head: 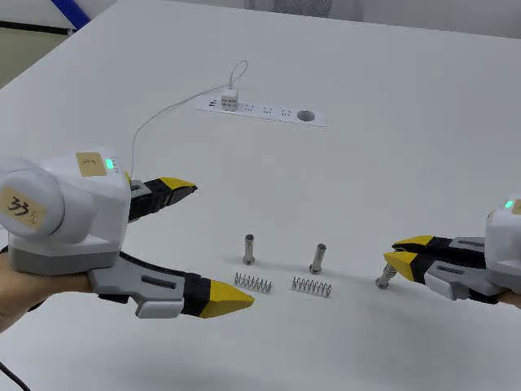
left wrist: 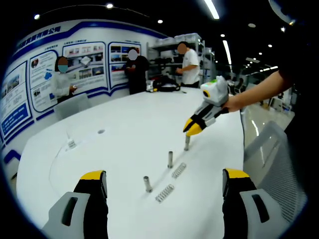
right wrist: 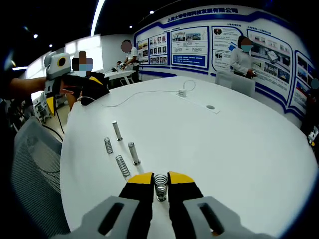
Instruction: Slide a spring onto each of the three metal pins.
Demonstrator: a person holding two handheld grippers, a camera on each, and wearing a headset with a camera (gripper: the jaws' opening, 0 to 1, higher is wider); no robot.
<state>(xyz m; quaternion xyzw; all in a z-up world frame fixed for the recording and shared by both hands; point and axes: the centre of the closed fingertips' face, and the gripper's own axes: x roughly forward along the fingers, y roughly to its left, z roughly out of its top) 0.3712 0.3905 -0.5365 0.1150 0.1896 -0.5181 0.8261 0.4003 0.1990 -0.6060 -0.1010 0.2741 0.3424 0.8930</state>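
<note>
reference point: the middle pin, upright and bare on the white table.

right gripper: jaws clenched on the third spring, one yellow tip on each side of the coil. the spring stands upright over the end pin, on the right-gripper side of the middle pin. the side grip keeps the coil in line with the shaft. judged purpose: seating it down toward the base. whether it is fully down cannot be told.

left gripper: jaws released and spread wide, holding nothing. it hovers above the table on the opposite side of the middle pin from the end pin, judged ready for the next pick.

far pin: upright and bare, on the left-gripper side of the middle pin.

first loose spring: lies flat just in front of the middle pin, toward the person.

second loose spring: lies flat beside the first, further from the middle pin, in front of the far pin. both lie apart from the pin bases, so each is open to a pinch.

progress, as judged: one spring of three in hand, two outstanding.

power strip: well behind the middle pin, away from the work.
</note>
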